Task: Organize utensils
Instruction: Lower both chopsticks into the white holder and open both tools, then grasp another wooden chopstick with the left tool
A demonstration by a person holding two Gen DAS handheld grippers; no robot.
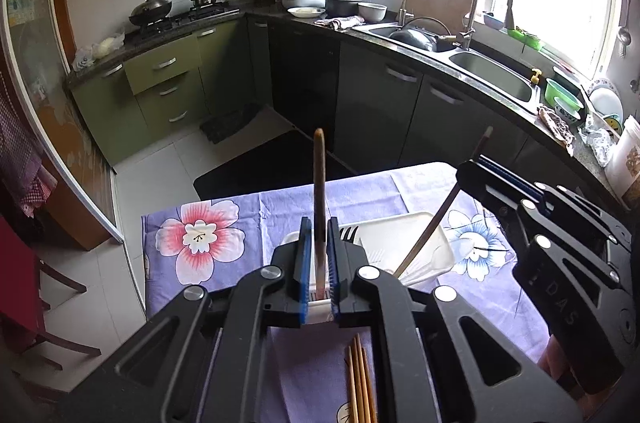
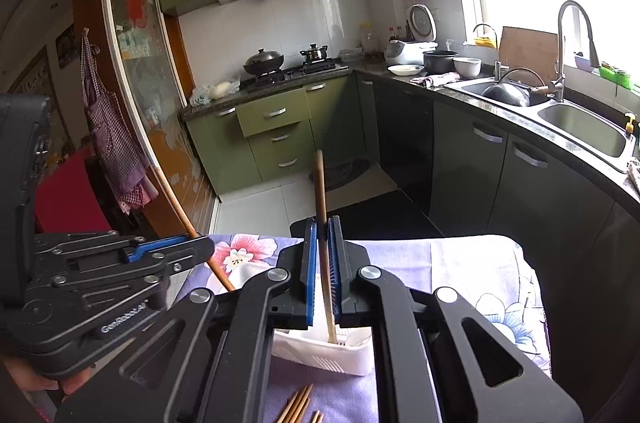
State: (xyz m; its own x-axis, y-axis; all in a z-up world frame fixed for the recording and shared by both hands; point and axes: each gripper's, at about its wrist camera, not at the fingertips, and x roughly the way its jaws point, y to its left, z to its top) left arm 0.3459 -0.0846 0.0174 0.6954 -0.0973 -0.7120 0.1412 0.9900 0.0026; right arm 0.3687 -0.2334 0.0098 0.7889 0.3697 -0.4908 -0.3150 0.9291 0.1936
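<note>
— Green cabinets and a bright window ring this kitchen; what's on the lilac flowered tablecloth (image 1: 248,207)?

— I've got a white slotted plastic utensil tray (image 1: 404,235) lying there, and I hold one thin brown chopstick in each tool so both tips angle down into it. My left gripper (image 1: 319,263) is clamped on the darker chopstick (image 1: 319,179), my right gripper (image 2: 322,263) on the paler one (image 2: 320,191), jaws nearly together around each.

— Why upright?

— I reckon steep sticks drop cleanly into a compartment.

— Do the views differ?

— My left wrist view shows black fork tines (image 1: 347,233) in the tray; my right shows the tray's slotted near wall. Both catch loose bamboo chopsticks (image 2: 298,403) lying nearer me.
</note>
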